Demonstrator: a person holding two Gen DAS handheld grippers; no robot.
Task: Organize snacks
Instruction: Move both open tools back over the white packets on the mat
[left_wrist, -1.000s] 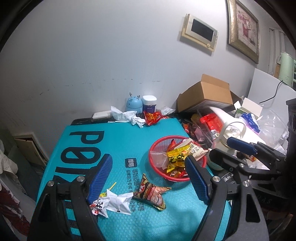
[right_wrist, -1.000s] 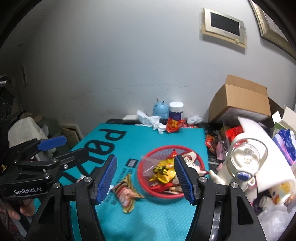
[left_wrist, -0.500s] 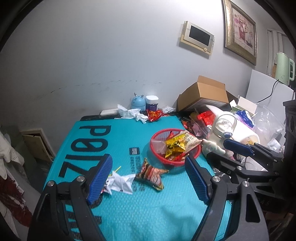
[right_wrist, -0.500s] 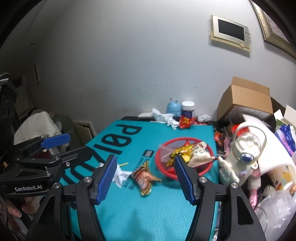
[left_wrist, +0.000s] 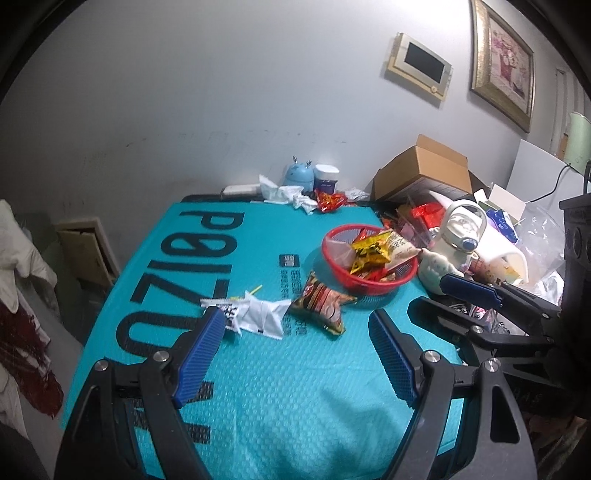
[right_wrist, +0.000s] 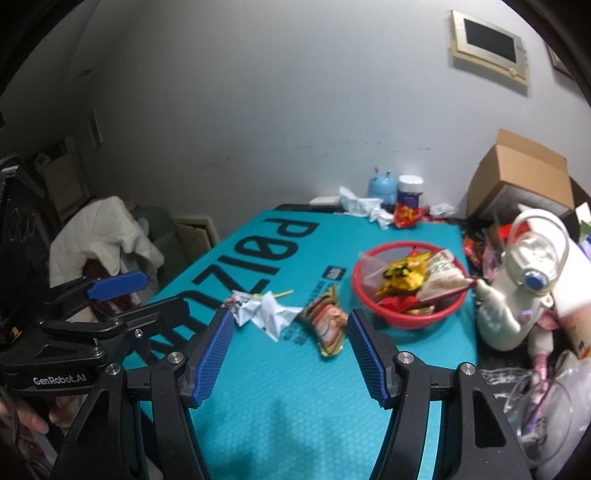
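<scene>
Both the left gripper (left_wrist: 297, 330) and the right gripper (right_wrist: 290, 330) hang open and empty above the teal bubble-wrap mat (left_wrist: 295, 398), near a brown-red snack packet (left_wrist: 323, 304) lying just left of the red plastic basket (left_wrist: 332, 240) full of snacks.

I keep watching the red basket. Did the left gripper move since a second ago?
Yes. The left gripper backed away: the red basket, once just beyond its fingertips, now sits farther up the teal mat.

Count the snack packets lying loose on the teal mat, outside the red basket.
2: a white packet left of a brown-red packet, which lies beside the red basket. A third red packet sits at the mat's far edge.
</scene>
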